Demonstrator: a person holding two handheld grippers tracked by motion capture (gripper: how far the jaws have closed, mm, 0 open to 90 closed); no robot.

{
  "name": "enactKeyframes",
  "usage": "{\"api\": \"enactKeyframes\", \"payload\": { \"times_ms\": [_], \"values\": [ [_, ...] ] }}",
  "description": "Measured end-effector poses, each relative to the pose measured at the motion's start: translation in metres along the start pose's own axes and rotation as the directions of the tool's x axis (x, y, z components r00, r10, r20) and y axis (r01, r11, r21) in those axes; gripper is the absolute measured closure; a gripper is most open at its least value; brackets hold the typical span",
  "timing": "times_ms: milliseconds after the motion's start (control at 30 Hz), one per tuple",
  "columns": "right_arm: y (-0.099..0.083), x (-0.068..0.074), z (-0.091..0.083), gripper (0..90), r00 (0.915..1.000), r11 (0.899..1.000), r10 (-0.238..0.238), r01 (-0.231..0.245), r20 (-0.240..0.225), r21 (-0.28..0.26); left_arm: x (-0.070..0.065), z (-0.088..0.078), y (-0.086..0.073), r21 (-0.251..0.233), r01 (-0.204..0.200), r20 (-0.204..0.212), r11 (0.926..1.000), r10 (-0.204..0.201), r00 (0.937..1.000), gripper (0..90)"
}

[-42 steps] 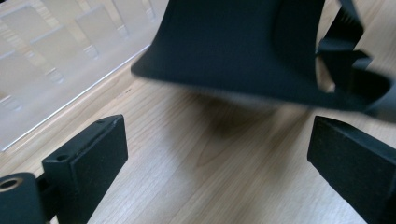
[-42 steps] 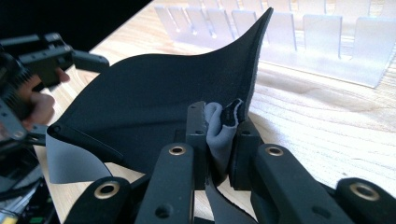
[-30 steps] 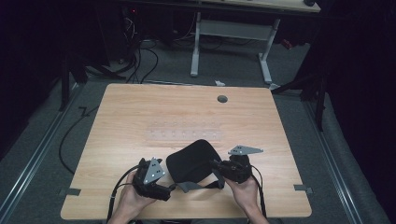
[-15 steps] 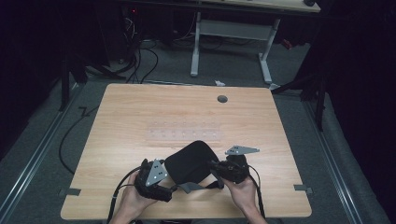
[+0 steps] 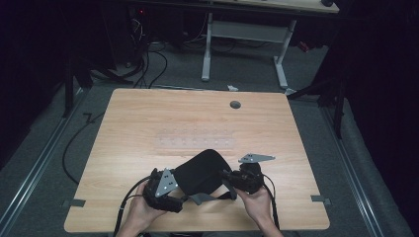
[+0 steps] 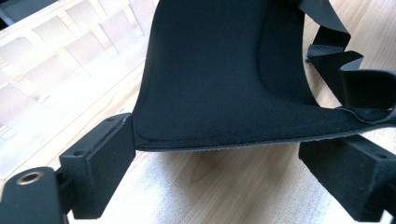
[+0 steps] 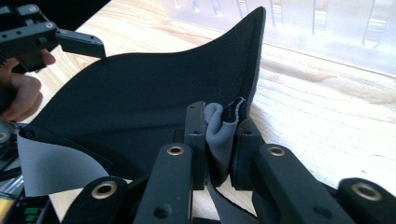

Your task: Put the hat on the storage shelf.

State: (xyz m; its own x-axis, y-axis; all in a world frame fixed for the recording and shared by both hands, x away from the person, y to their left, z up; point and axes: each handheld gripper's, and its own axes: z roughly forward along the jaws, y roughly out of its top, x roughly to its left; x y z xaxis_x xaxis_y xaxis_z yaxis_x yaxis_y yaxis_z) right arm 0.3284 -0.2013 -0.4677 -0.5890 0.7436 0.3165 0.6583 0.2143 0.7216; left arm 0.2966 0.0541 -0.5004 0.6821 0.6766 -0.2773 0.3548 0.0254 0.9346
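High view: our right gripper (image 5: 228,177) fingers clamp pad (image 5: 200,172) edge, lifting pad off tabletop (image 5: 148,118); left gripper (image 5: 170,183) fingers, just closing, straddle pad's opposite edge, not yet pinching.

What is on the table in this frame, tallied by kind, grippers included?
Handheld grippers: 2, the left gripper and the right gripper
Black padded fabric piece with straps: 1
Clear compartment tray: 1
Total: 4
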Motion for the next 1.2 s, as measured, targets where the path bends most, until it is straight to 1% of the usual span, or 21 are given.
{"api": "enactKeyframes", "payload": {
  "times_ms": [133,200,267,300,333,367,433,533,567,667,767,833,933,967,1033,1067,1100,1200],
  "values": [
    [0.001,0.001,0.0,80.4,1.0,1.0,0.002,-0.002,-0.002,0.003,0.0,0.001,-0.001,-0.008,-0.008,-0.01,0.9999,0.008,0.9999,13.6],
    [0.002,0.002,-0.001,80.4,1.0,1.0,-0.001,0.001,-0.001,0.006,0.001,0.003,-0.003,0.003,-0.024,-0.025,0.9997,0.024,0.9994,15.6],
    [0.002,0.003,-0.002,80.4,0.9998,1.0,0.004,-0.004,-0.019,0.004,-0.001,0.005,-0.005,0.004,-0.018,-0.014,0.9998,0.018,0.9997,18.4],
    [0.002,0.004,-0.002,80.4,0.9999,1.0,0.003,-0.003,-0.017,0.004,-0.002,0.006,-0.005,0.008,-0.024,-0.014,0.9997,0.024,0.9996,19.4],
    [0.002,0.005,-0.002,80.4,1.0,1.0,0.0,0.0,-0.003,0.006,-0.002,0.006,-0.006,0.014,-0.037,-0.011,0.9992,0.038,0.9992,20.8],
    [0.002,0.005,-0.001,80.4,1.0,1.0,0.002,-0.002,0.005,0.007,-0.004,0.006,-0.007,0.013,-0.04,-0.005,0.9991,0.04,0.9992,23.5],
    [0.002,0.004,0.0,80.3,0.9999,1.0,0.014,-0.014,0.004,0.001,-0.004,0.005,-0.007,0.014,-0.052,0.004,0.9985,0.052,0.9986,28.0],
    [0.003,0.004,-0.001,80.1,0.9999,1.0,0.01,-0.01,-0.005,-0.007,-0.004,0.006,-0.004,0.013,-0.052,0.016,0.9985,0.052,0.9985,34.1],
    [0.004,0.004,-0.001,80.0,0.9999,1.0,0.007,-0.007,-0.008,-0.009,-0.004,0.006,-0.002,0.006,-0.053,0.02,0.9986,0.053,0.9984,36.6],
    [0.004,0.005,-0.003,80.0,0.999,1.0,0.021,-0.021,-0.039,-0.02,-0.007,0.006,0.002,0.013,-0.063,0.034,0.9979,0.063,0.9974,42.9],
    [0.004,0.006,-0.006,79.9,0.9986,0.999,0.02,-0.022,-0.05,-0.043,-0.009,0.003,0.005,0.013,-0.062,0.048,0.998,0.061,0.9969,47.0],
    [0.004,0.005,-0.006,79.7,0.9974,0.998,0.025,-0.029,-0.068,-0.051,-0.008,0.001,0.007,0.014,-0.056,0.052,0.9983,0.056,0.9971,49.6],
    [0.004,0.005,-0.003,79.2,0.9958,0.999,0.03,-0.034,-0.087,-0.042,-0.004,-0.001,0.009,0.019,-0.046,0.059,0.9988,0.044,0.9972,53.8],
    [0.004,0.005,-0.003,79.0,0.9958,0.999,0.025,-0.029,-0.088,-0.043,-0.004,-0.002,0.01,0.018,-0.04,0.066,0.999,0.039,0.9971,55.4],
    [0.004,0.004,-0.003,78.8,0.9953,0.999,0.023,-0.027,-0.095,-0.047,-0.004,-0.003,0.01,0.017,-0.043,0.068,0.9989,0.042,0.9968,58.6],
    [0.004,0.003,-0.003,78.6,0.9947,0.998,0.029,-0.033,-0.098,-0.047,-0.005,-0.003,0.011,0.021,-0.053,0.075,0.9984,0.051,0.9959,60.4],
    [0.004,0.003,-0.003,78.4,0.9945,0.998,0.03,-0.035,-0.1,-0.051,-0.006,-0.004,0.012,0.023,-0.044,0.085,0.9988,0.042,0.9955,62.1],
    [0.004,0.001,-0.003,77.4,0.994,0.998,0.033,-0.038,-0.104,-0.05,-0.007,-0.006,0.013,0.042,-0.052,0.115,0.9978,0.047,0.9922,67.5]
  ]
}}
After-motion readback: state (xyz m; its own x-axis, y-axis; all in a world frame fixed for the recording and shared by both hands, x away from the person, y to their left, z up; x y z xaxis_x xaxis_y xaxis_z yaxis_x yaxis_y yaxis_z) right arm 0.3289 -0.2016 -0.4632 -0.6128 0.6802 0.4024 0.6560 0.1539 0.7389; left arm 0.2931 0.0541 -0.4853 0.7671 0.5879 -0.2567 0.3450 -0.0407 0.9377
